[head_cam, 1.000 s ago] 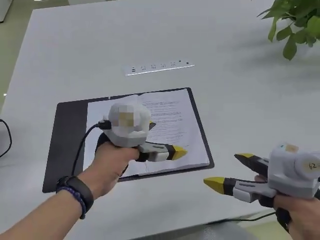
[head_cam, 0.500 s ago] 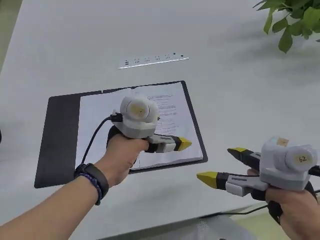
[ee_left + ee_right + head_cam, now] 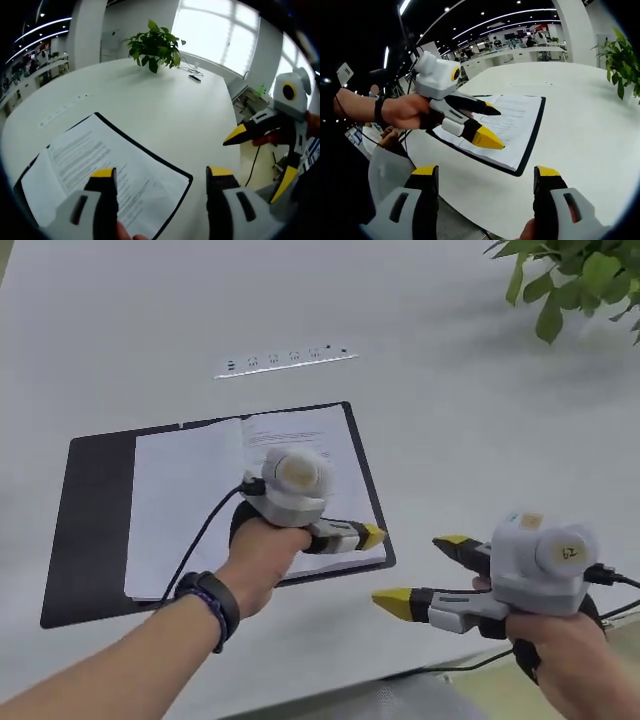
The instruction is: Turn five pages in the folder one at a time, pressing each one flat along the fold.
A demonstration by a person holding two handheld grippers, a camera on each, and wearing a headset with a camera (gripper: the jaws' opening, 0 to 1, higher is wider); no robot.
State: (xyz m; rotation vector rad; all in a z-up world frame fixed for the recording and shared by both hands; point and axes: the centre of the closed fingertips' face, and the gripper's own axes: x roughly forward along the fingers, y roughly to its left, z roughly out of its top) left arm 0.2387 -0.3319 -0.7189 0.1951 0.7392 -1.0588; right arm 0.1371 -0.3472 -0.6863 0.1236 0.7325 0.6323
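Note:
The black folder [image 3: 62, 540] lies open on the white table, with white printed pages [image 3: 300, 435] on its right half. My left gripper [image 3: 366, 536] hovers over the lower right corner of the page, jaws open and holding nothing. In the left gripper view it [image 3: 161, 173] looks across the page [image 3: 95, 160] and the folder's edge. My right gripper [image 3: 422, 570] is open to the right of the folder, near the table's front edge, off the paper. In the right gripper view it [image 3: 486, 171] points at the folder [image 3: 520, 127] and at the left gripper [image 3: 491, 126].
A power strip [image 3: 285, 358] is set into the table beyond the folder. A potted plant [image 3: 570, 280] stands at the far right and also appears in the left gripper view [image 3: 155, 45]. A black cable [image 3: 205, 530] trails from the left gripper. The table's front edge [image 3: 330, 685] is close.
The head camera has shifted. My left gripper has slid toward the folder's lower right corner. The right gripper stays open beside the folder.

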